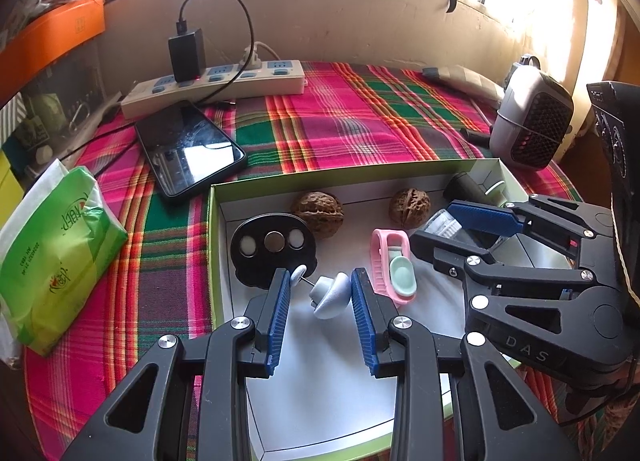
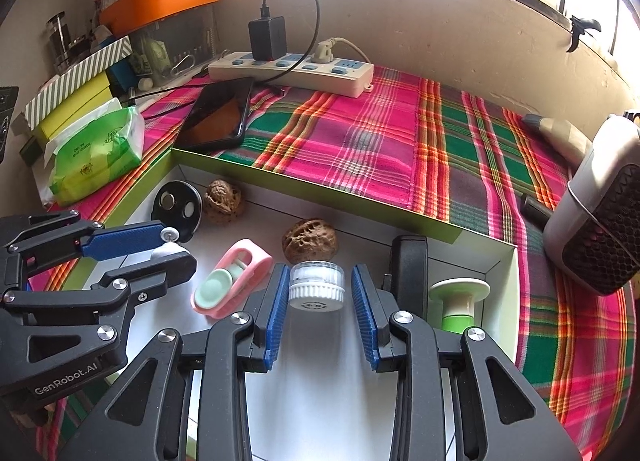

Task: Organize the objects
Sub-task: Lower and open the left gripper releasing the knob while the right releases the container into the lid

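Observation:
A shallow green-edged box (image 1: 224, 221) with a white floor holds the small objects. My left gripper (image 1: 322, 293) is open around a pale grey spinning-top piece (image 1: 332, 295) on the box floor. My right gripper (image 2: 320, 287) is open around a small clear jar with a white cap (image 2: 317, 285); it also shows in the left wrist view (image 1: 444, 223). Between them lies a pink clip with a mint pad (image 1: 394, 265) (image 2: 230, 281). Two walnuts (image 1: 320, 213) (image 1: 410, 207), a black disc with three round inserts (image 1: 272, 249) and a green-and-white spool (image 2: 458, 303) also lie in the box.
The box sits on a pink-and-green plaid cloth (image 2: 380, 133). A phone (image 1: 188, 149), a power strip with charger (image 1: 216, 85) and a green tissue pack (image 1: 56, 257) lie left. A grey speaker-like device (image 1: 532, 117) stands right. Boxes are stacked far left (image 2: 80, 93).

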The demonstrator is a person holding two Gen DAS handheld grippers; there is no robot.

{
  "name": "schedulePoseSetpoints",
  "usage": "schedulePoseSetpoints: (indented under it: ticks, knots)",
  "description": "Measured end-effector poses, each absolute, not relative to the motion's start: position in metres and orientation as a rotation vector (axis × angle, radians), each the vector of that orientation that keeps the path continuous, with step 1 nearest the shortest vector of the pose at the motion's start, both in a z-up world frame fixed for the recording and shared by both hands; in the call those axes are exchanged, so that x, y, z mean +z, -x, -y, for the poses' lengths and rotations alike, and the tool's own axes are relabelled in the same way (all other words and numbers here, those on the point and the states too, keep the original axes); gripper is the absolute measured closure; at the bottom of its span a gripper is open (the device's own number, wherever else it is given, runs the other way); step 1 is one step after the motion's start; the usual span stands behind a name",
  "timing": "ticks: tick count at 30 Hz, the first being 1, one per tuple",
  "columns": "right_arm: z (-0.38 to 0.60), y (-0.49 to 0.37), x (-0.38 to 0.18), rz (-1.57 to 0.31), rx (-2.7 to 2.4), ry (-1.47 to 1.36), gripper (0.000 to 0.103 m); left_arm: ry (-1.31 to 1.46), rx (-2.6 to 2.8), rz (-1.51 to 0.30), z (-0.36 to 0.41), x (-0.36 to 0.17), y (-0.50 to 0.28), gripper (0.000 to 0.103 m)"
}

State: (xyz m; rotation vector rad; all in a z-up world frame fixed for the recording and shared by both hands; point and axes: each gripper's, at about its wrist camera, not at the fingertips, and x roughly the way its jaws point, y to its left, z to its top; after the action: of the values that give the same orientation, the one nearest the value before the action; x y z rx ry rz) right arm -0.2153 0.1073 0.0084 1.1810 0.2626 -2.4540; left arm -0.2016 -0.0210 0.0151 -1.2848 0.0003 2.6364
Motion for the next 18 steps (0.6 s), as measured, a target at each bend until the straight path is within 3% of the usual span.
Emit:
schedulePoseSetpoints:
  ticks: [18]
  knots:
    - [-0.116, 0.201, 0.017, -0.207, -2.499, -1.154, 0.056, 1.258, 2.642, 0.039, 0.023, 0.023, 0.189, 0.066]
